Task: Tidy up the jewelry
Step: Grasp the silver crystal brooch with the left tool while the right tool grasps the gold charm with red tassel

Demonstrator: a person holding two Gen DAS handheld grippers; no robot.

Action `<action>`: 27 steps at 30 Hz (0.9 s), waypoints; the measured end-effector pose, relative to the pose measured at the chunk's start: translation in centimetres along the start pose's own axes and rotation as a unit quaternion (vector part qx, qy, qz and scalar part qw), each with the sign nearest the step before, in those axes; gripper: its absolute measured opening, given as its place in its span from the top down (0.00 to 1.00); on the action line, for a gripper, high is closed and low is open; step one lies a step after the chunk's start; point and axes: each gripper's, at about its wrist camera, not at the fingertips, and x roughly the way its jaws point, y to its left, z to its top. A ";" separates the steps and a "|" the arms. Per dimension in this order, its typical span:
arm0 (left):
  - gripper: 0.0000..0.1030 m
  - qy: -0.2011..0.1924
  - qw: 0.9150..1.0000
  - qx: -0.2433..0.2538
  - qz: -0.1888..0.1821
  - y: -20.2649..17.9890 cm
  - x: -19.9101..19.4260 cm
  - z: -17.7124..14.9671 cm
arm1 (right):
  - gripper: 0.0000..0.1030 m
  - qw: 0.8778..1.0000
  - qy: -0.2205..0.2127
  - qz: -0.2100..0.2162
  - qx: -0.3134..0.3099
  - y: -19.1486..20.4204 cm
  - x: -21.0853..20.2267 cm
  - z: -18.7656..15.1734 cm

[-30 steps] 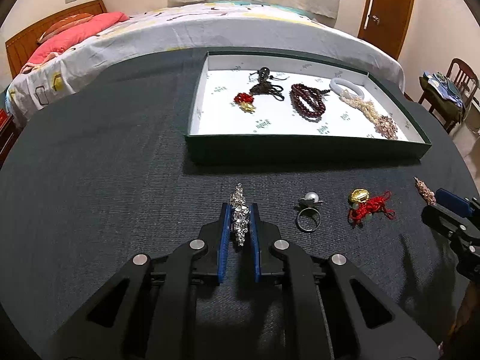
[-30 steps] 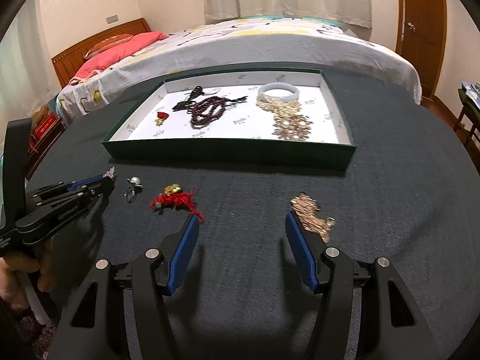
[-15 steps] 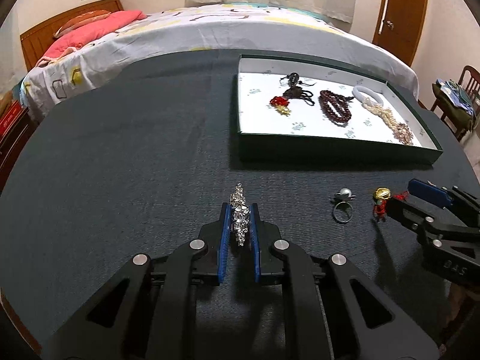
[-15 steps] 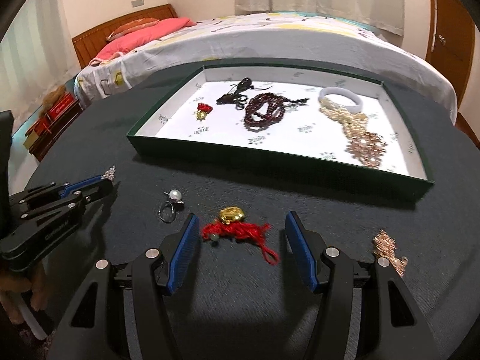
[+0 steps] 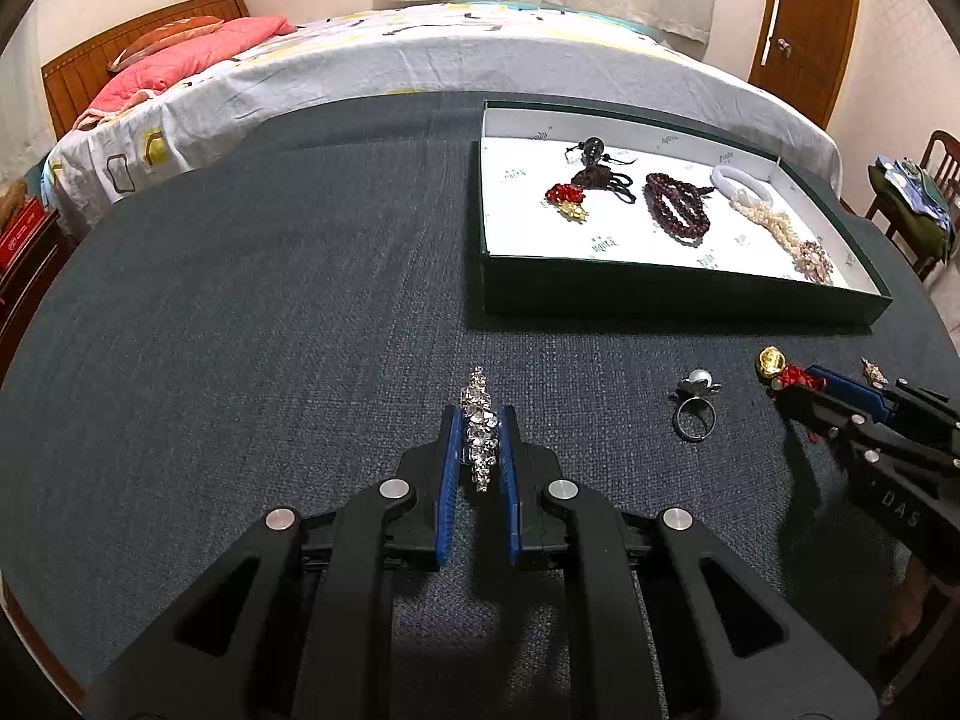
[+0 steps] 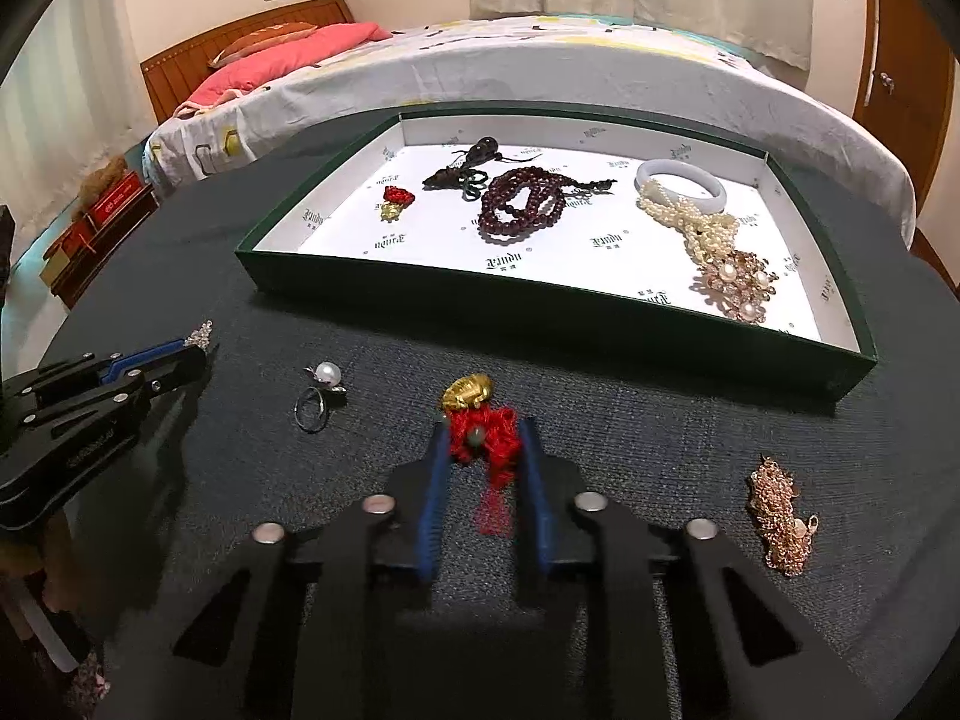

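Blue pads of my left gripper (image 5: 478, 429) are clamped on a silver rhinestone piece (image 5: 478, 433), held low over the dark grey woven tabletop (image 5: 240, 330), well to the left of the tray. My right gripper (image 6: 483, 443) has its jaws closed in around a red tassel charm (image 6: 483, 433) with a gold bead (image 6: 467, 391) at its far tip; the red threads fill the gap between the pads, and I cannot tell whether the pads press it firmly. Between my two grippers, one pearl ring (image 6: 318, 393) lies on the cloth, just left of the charm. To the right of my right gripper, apart from it, one rose-gold chain (image 6: 780, 516) lies in a heap. Beyond them sits one shallow green tray (image 6: 540, 306) with a white printed lining, its near wall standing between the loose pieces and the lining. Inside I count five pieces: a small red and gold charm (image 6: 396, 202), a dark corded pendant (image 6: 474, 171), a dark red bead bracelet (image 6: 523, 204), a white bangle (image 6: 681, 189), and a pearl strand (image 6: 711, 234) ending in a floral cluster, its top end resting on the bangle. Behind the table is a bed (image 6: 540, 54) with a pink pillow.
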 end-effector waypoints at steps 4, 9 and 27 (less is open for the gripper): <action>0.88 0.000 1.000 0.002 -0.001 -0.1 0.1 -0.1 | 0.84 1.000 -0.005 0.002 0.005 -0.3 -0.1 -0.1; 0.88 -0.001 1.000 0.002 -0.002 -0.1 0.0 -0.1 | 0.85 1.000 -0.014 0.003 0.010 -0.6 -0.6 -0.2; 0.88 -0.010 1.000 0.008 -0.011 -1.1 -0.8 0.1 | 0.86 0.999 -0.029 -0.005 0.018 -1.5 -2.4 -0.4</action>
